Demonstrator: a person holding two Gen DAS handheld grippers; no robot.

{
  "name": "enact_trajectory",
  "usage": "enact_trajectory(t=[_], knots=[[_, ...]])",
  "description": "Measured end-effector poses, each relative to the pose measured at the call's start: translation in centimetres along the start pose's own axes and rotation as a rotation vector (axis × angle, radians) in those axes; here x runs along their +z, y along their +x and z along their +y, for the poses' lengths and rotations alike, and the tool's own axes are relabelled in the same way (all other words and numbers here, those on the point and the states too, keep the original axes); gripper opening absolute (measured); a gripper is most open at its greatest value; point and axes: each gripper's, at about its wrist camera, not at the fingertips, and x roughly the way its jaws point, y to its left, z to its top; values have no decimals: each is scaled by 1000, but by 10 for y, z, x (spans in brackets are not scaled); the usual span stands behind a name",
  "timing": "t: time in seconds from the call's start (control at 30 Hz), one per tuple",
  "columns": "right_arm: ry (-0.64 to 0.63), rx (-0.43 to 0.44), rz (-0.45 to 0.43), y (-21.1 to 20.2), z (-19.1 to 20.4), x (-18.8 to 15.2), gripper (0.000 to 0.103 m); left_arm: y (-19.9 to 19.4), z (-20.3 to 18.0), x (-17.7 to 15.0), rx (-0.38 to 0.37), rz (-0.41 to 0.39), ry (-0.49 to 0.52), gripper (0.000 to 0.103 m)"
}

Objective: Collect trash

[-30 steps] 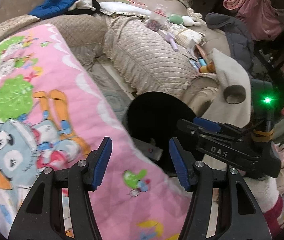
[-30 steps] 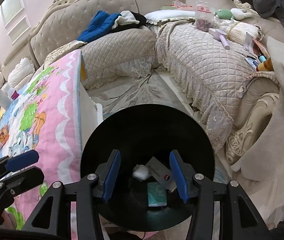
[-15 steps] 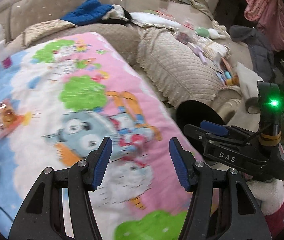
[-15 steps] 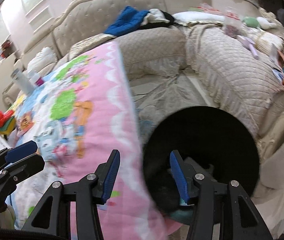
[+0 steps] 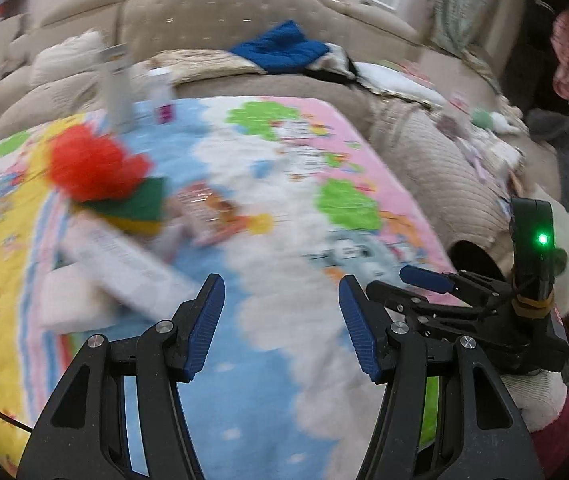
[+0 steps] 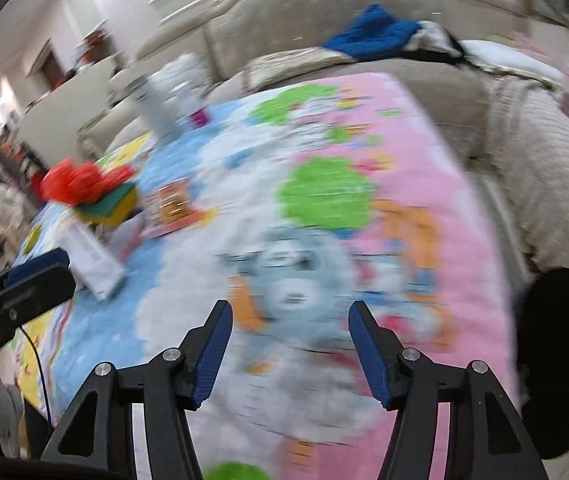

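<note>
Soft indoor light; heavy motion blur; fisheye bending, dark corners.

text: none legible | labels: blurred | brands: none | numbers: none

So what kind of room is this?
Probably a lived-in living room at home: a big tufted beige sofa wraps around, a cartoon quilt covers the middle surface, and a blue garment lies on the cushions.
</note>
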Motion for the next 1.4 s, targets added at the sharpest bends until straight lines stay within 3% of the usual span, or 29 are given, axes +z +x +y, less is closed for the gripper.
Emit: enact_trajectory(t=[0.2,0.37,0.57,0.7,0.73,0.77,1.0,1.17,1.27,1.4], knots=[[-109,164,58,44,74,2,58,-13,86,-21,80,23,-116,58],[-215,251,70,74,133,10,62,-23,141,-39,119,40,-204,58],[-307,280,69,103,173,29,65,-24,191,-48,141,47,-288,58],[-380,286,85,123,192,38,65,-16,208,-38,138,41,-332,58],[-395,290,90,125,195,38,61,-12,213,-35,137,36,-345,58],[-408,292,89,126,197,37,54,-8,217,-31,137,31,-357,58],[-424,287,64,90,187,20,50,27,238,-1,150,15,-381,58],[-402,198,90,67,154,5,50,53,239,-4,125,104,-363,58],[-378,158,94,57,134,-3,50,31,226,-17,95,61,-320,58],[-330,128,101,53,110,-9,50,-5,222,-34,32,46,-342,58]])
